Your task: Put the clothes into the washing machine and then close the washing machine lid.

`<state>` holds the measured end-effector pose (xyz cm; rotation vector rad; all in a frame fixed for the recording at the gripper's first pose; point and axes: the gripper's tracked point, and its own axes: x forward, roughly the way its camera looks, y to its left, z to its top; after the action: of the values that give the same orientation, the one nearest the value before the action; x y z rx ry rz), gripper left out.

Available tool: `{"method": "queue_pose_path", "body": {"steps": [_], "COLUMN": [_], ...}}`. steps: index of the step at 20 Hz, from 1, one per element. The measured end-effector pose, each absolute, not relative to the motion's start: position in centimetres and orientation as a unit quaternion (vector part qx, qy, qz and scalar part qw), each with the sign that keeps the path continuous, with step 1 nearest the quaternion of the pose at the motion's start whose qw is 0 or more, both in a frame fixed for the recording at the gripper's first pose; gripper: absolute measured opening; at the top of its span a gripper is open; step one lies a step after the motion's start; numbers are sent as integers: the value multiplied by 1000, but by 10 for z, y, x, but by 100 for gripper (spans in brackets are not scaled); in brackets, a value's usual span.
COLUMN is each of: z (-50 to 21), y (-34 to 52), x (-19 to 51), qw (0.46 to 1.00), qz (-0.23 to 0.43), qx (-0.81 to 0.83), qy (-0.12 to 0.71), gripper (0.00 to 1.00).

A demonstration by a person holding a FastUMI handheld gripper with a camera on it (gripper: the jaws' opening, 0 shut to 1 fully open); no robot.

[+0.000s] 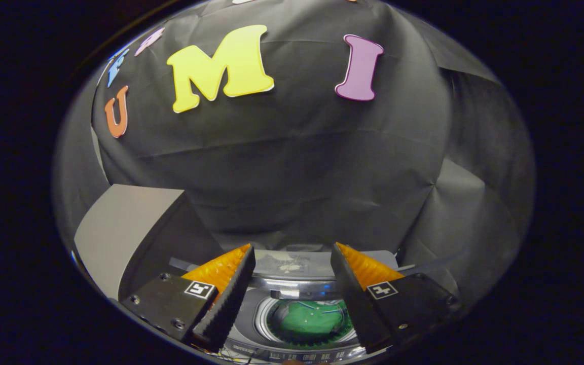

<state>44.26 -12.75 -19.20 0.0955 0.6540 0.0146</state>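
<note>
Backdrop: black cloth booth wall (292, 167) hangs behind the washing machine (297, 284), creased and draped down to its back edge.
Washing machine: top-loader seen from above, its round drum opening (306, 320) lying between and just below the fingers.
Lid: a pale flat panel (119, 228) stands tilted up to the left of the drum; I judge it to be the raised lid, still open.
Clothes: green fabric (308, 318) lies down inside the drum, so the loading looks done.
Hand-held gripper: the hand-held gripper (292, 266) is released, fingers spread wide apart above the drum with nothing between them.
Handling: the lid looks stiff, light and hinged, probably smooth; best taken or pushed at its free upper edge, away from the hinge.
Risk: a smooth panel could slip from the pads and drop hard.
</note>
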Motion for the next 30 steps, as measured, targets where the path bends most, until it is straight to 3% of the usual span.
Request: {"method": "queue_pose_path", "body": {"steps": [10,15,20,30], "z": [-202,-257,-287,-233], "y": [-124,-120,-121,-111], "x": [426,392,361,314], "qw": [942,905,892,936], "qz": [18,19,16,2], "qx": [56,71,79,47], "qy": [330,418,444,348], "gripper": [94,94,94,94]}}
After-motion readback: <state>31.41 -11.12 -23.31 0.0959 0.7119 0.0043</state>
